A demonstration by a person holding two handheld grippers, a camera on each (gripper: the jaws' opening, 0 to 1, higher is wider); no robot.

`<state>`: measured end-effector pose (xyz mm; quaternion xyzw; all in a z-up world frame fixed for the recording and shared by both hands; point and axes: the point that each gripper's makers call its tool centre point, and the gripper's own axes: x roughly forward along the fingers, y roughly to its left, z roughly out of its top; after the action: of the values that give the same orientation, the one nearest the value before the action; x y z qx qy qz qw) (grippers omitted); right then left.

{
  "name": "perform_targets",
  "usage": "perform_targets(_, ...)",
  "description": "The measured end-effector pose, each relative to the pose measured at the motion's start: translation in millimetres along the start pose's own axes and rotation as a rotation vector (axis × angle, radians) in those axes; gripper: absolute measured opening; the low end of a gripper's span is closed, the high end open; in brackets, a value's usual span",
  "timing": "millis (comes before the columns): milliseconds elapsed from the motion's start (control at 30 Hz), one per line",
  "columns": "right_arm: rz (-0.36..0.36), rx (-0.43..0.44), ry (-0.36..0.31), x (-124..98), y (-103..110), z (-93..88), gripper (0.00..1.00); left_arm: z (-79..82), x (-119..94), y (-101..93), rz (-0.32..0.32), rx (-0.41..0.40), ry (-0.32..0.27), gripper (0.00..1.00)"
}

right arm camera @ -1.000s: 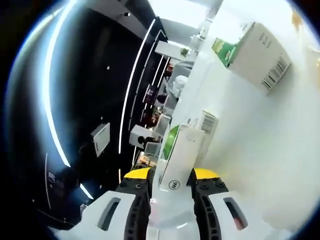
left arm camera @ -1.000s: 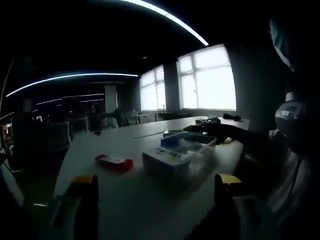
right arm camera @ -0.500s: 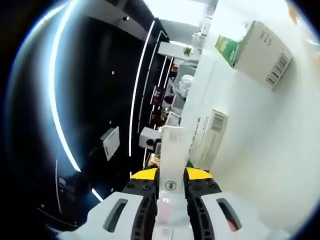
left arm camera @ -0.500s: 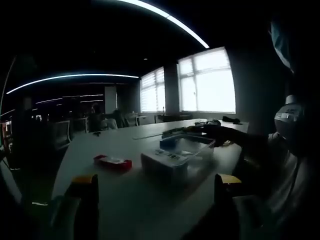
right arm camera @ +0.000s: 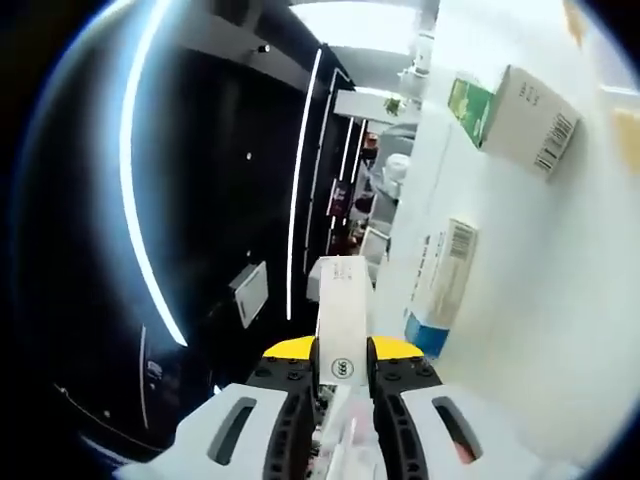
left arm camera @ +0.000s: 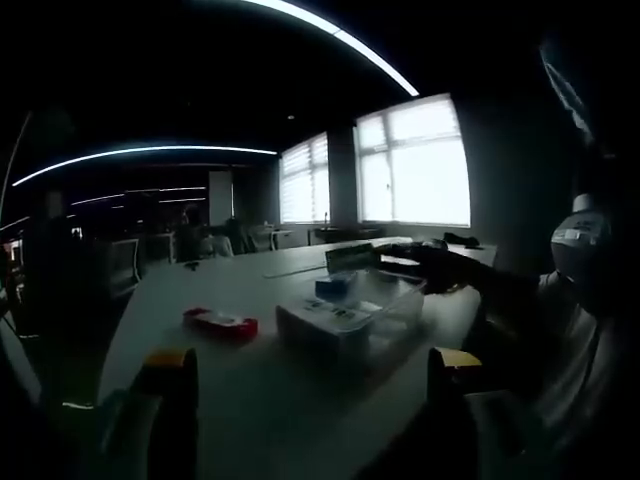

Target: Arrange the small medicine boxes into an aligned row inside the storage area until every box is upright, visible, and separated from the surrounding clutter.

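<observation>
Right gripper (right arm camera: 341, 368) clenched on slim white cardboard box (right arm camera: 341, 325); left gripper (left arm camera: 310, 375) spread wide before clear plastic bin (left arm camera: 352, 322) on smooth table (left arm camera: 250, 400).

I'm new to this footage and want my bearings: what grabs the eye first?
In the right gripper view, the right gripper clamps a white medicine box edge-on. In the left gripper view, a clear storage bin sits mid-table with a red box lying left of it, bright windows behind.
</observation>
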<state>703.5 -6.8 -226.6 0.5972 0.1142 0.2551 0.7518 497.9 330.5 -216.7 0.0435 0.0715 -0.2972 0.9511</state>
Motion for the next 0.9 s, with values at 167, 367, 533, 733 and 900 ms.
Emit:
perform_targets(167,0.047,0.026,-0.011,-8,15,-7.7,0.17,-5.0,2,2.4,0.010,-0.018,0.011,0.95)
perform_targets(367,0.095,0.036,-0.030,-19,32,-20.1,0.17,-7.0,6,3.8,0.000,-0.039,0.013,0.95)
perform_targets(533,0.158,0.040,-0.055,-33,48,-32.6,0.17,-9.3,12,5.9,-0.004,-0.071,0.012,0.93)
perform_targets(733,0.205,-0.009,-0.089,-44,69,-49.9,0.17,-4.3,14,11.7,0.000,-0.099,-0.018,0.93)
perform_targets(900,0.246,-0.010,-0.093,-45,87,-63.5,0.17,7.0,16,14.4,-0.011,-0.143,-0.078,0.93)
